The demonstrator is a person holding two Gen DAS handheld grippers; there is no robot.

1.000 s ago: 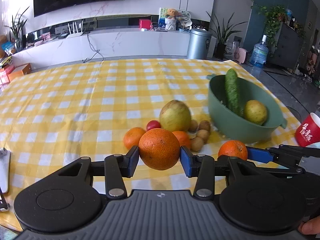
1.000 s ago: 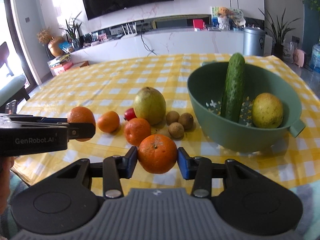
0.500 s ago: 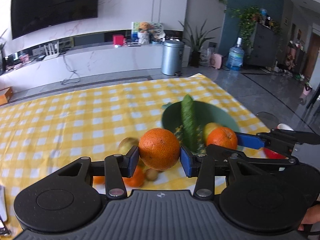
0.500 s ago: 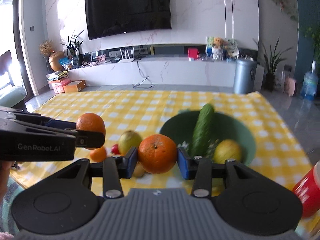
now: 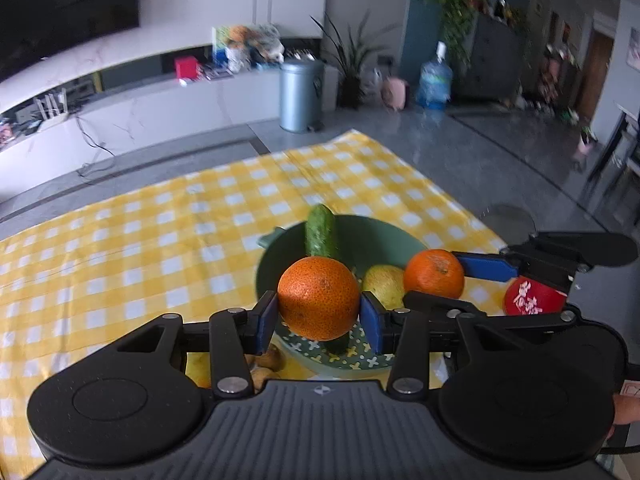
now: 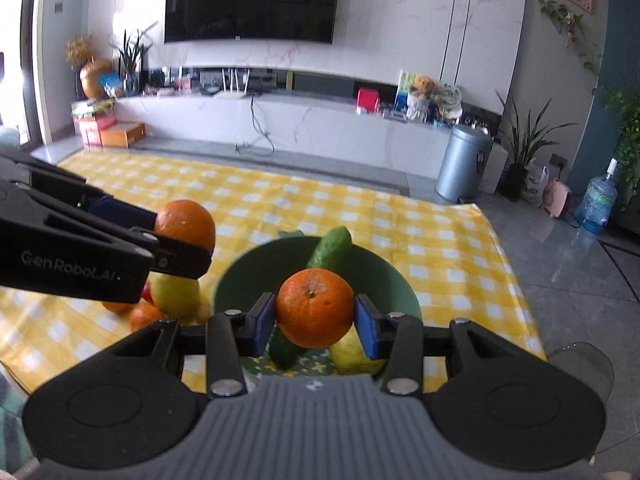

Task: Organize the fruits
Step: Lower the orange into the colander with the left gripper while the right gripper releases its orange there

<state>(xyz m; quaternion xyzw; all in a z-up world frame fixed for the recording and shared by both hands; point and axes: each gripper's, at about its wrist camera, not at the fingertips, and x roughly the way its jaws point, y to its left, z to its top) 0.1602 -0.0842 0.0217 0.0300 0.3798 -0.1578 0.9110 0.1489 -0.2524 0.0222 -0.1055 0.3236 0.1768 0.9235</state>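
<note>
Left wrist view: the left gripper (image 5: 319, 317) is clamping its blue pads on a round, pebbly-skinned left orange (image 5: 318, 298), one pad pressing each side.
Beyond the left jaws: a smooth green bowl (image 5: 384, 240) is sitting on the table, with a bumpy dark cucumber (image 5: 320, 231) leaning up on its far wall and a pale yellow-green pear (image 5: 383, 286) lying inside, just right of the jaws.
Bowl floor: a green liner dotted with white crosses is showing under the held fruit.
Below-left of the left jaws: small brown, rough-skinned round fruits (image 5: 269, 362) are lying on the cloth, partly hidden by the black linkage.
Right of the left jaws: the right gripper (image 5: 434, 280) is reaching in from the side, its blue pad touching a second orange; a glossy red cup (image 5: 530, 295) is standing behind it.
Right wrist view: the right gripper is squeezing its blue pads on the right orange (image 6: 314, 308), stem dimple facing the camera, over the bowl's opening.
Left of the right jaws: the left gripper's black arm is holding its orange aloft, above a smooth pear-shaped yellow-green fruit (image 6: 176, 292) and loose small oranges (image 6: 146, 316) on the cloth.
Table: a yellow-and-white checked tablecloth (image 6: 420, 240) is covering it.
</note>
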